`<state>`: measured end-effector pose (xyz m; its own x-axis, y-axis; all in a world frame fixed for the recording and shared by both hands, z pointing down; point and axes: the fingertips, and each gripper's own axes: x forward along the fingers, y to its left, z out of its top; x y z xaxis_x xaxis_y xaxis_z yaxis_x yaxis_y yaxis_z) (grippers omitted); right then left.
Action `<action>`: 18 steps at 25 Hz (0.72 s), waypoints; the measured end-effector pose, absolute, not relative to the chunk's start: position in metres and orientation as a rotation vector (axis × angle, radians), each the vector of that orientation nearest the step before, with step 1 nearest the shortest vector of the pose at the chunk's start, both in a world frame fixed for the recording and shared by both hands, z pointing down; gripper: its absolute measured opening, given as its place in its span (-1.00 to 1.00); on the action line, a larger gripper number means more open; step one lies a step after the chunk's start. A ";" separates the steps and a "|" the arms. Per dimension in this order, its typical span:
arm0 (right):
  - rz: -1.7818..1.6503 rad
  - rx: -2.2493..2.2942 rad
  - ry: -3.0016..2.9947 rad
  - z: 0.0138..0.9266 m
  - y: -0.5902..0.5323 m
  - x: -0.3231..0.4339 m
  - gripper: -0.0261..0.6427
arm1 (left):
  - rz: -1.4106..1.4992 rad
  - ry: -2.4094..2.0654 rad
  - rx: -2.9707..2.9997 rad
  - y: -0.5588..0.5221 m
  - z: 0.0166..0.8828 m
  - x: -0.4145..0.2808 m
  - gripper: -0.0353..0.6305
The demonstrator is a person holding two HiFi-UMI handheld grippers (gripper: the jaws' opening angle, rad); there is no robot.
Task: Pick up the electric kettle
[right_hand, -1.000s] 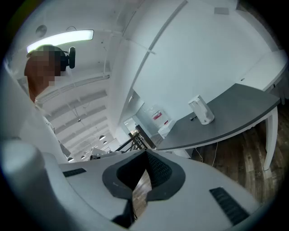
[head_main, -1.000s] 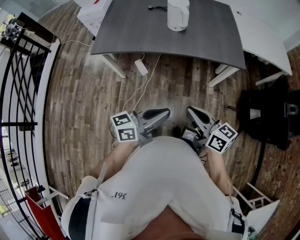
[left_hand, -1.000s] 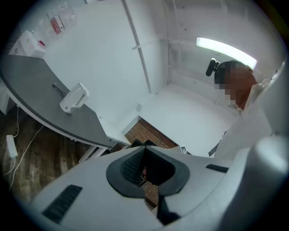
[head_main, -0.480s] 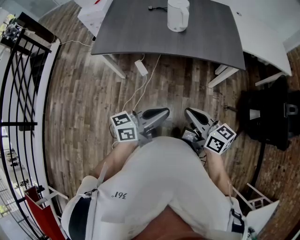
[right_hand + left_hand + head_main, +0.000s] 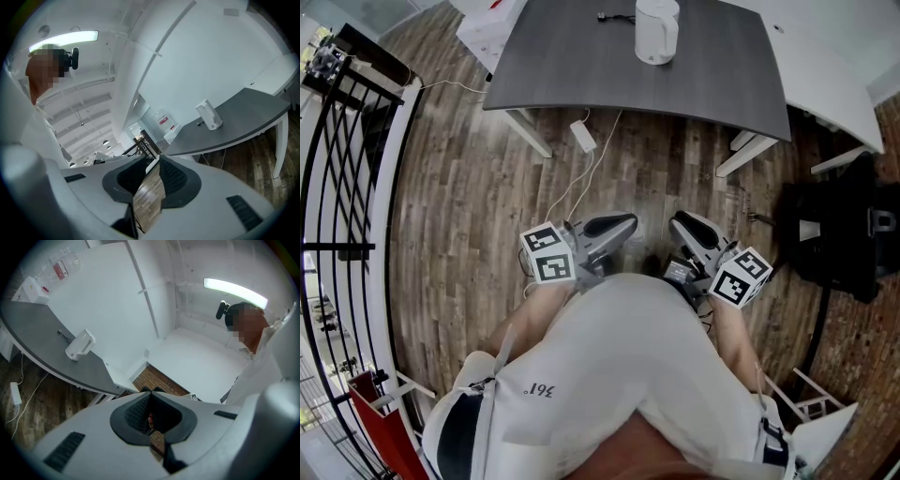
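Observation:
The white electric kettle stands upright at the far side of the dark grey table, well away from both grippers. It also shows small in the left gripper view and in the right gripper view. My left gripper is held close to my body over the wooden floor, shut with nothing in it. Beside it, my right gripper has just been opening. Its jaws stand a little apart with nothing between them.
A white power adapter with its cable lies on the floor under the table's near edge. A black railing runs along the left. A black chair stands at the right, with a white table behind it.
The right gripper's tip has crept slightly up in the head view. The left gripper and the kettle have not moved.

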<state>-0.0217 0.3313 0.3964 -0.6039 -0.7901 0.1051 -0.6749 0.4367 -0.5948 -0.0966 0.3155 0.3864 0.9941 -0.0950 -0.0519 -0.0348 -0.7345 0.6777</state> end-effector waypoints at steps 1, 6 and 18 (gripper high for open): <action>-0.904 -1.290 2.494 0.397 0.331 -0.021 -0.71 | -0.106 -0.089 2.394 0.316 0.387 -0.096 -0.88; -0.905 -1.304 2.484 0.399 0.331 -0.016 -0.70 | -0.102 -0.088 2.394 0.317 0.387 -0.091 -0.88; -0.935 -1.276 2.489 0.401 0.328 0.001 -0.68 | -0.107 -0.117 2.387 0.317 0.389 -0.075 -0.88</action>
